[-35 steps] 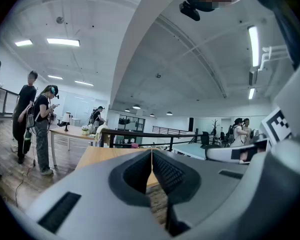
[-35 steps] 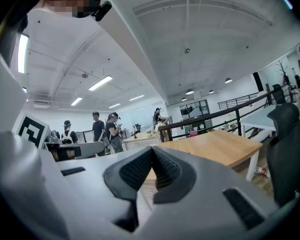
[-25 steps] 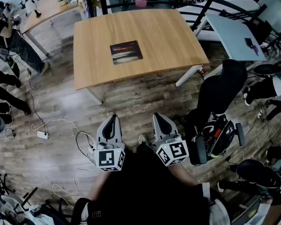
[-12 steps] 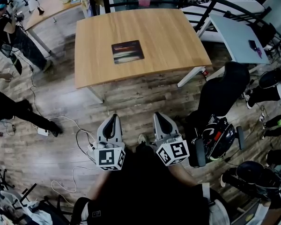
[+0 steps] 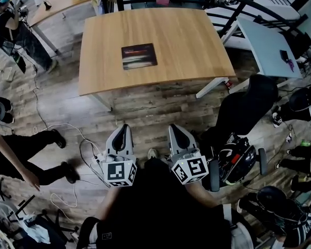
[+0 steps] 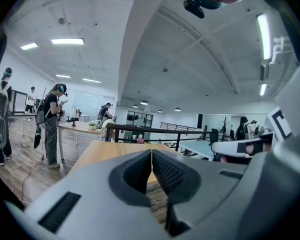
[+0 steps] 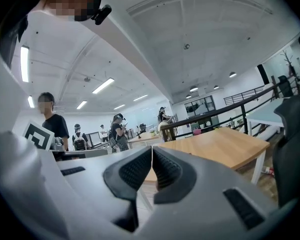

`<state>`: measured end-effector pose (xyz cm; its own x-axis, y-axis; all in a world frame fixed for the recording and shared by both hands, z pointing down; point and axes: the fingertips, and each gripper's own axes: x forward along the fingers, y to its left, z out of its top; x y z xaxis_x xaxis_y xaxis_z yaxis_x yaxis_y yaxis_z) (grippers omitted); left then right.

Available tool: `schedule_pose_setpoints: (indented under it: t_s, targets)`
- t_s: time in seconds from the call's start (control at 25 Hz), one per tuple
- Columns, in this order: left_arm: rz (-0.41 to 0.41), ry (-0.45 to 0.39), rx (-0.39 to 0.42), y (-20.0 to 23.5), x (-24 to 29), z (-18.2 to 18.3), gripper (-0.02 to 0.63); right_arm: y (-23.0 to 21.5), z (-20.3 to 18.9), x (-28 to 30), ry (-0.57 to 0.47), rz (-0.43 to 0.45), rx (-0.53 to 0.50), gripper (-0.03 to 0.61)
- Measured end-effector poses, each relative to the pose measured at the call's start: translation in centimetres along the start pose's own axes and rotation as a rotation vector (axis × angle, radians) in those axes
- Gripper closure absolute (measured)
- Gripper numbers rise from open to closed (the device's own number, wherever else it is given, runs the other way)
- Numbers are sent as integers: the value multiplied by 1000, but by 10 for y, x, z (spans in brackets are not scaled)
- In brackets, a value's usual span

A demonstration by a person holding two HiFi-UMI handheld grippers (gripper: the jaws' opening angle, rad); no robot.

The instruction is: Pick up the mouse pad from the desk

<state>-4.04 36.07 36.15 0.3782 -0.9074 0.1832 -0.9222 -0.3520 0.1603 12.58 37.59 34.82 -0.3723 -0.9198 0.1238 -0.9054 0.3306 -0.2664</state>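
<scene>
I hold both tongs side by side over the wood floor [image 5: 160,108], short of the desk's [image 5: 192,40] near edge and pointing toward it. My left gripper [image 5: 124,129] has its jaws pressed together with nothing between them, and my right gripper [image 5: 174,128] is closed and empty as well. The mouse pad [image 5: 139,56], dark with a pale streak, lies flat on the desk's left half, about midway between the far and near edges, well apart from both tongs.
</scene>
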Motion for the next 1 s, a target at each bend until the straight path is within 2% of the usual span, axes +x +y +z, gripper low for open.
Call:
schedule_pose_setpoints:
  t_s: [0.28,0.52,0.68,1.0]
  targets:
    - [66,7,14,3,15,-1,589,-31,0,24,12,28,-3,548]
    - [82,30,-6,22,37,-5,589,-36,-5,53,32,32,5,548]
    - [56,33,-38,42,71,-5,589,-40,-3,87,37,8,-4,548]
    - [6,32,-37,102,158,16,589,-51,3,181,43,-43,-4,548]
